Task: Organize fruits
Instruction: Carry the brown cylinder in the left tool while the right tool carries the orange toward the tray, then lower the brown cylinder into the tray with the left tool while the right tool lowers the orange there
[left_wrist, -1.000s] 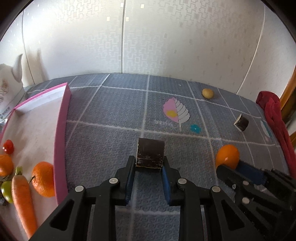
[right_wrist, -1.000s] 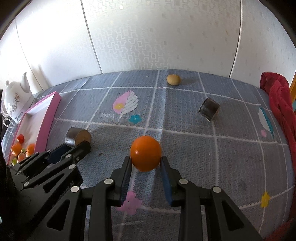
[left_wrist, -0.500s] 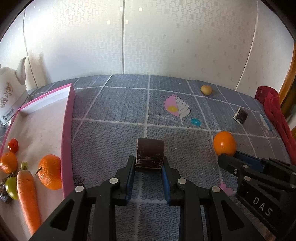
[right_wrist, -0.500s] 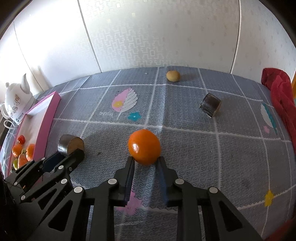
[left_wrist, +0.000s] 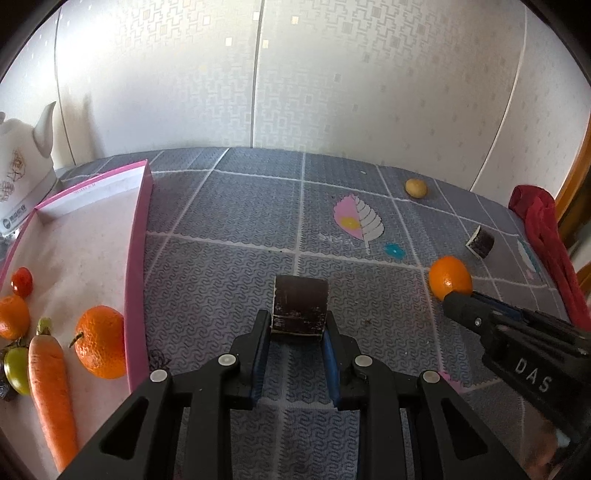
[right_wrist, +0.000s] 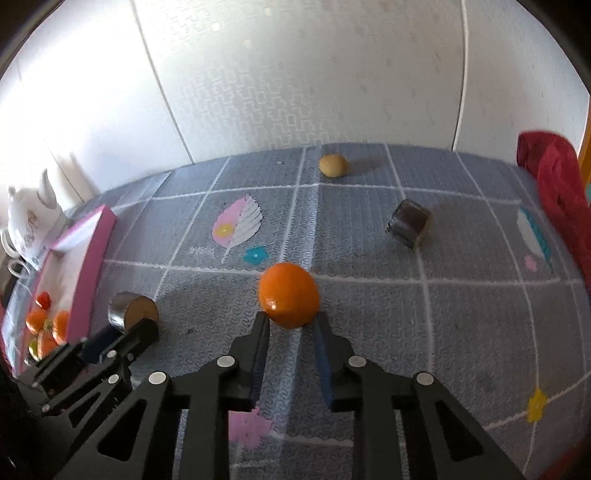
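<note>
While left gripper is clamping dark cylinder, we are closing right gripper onto orange, pads touching.

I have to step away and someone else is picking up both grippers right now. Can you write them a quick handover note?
Left gripper: shut on the dark cylinder.
Right gripper: jaws have just been closing on the loose orange, pads at its sides.
Done: pink tray already holds oranges, a carrot, a small tomato.
Left: tray the orange; a second dark cylinder and a small tan round piece remain on the mat.
</note>
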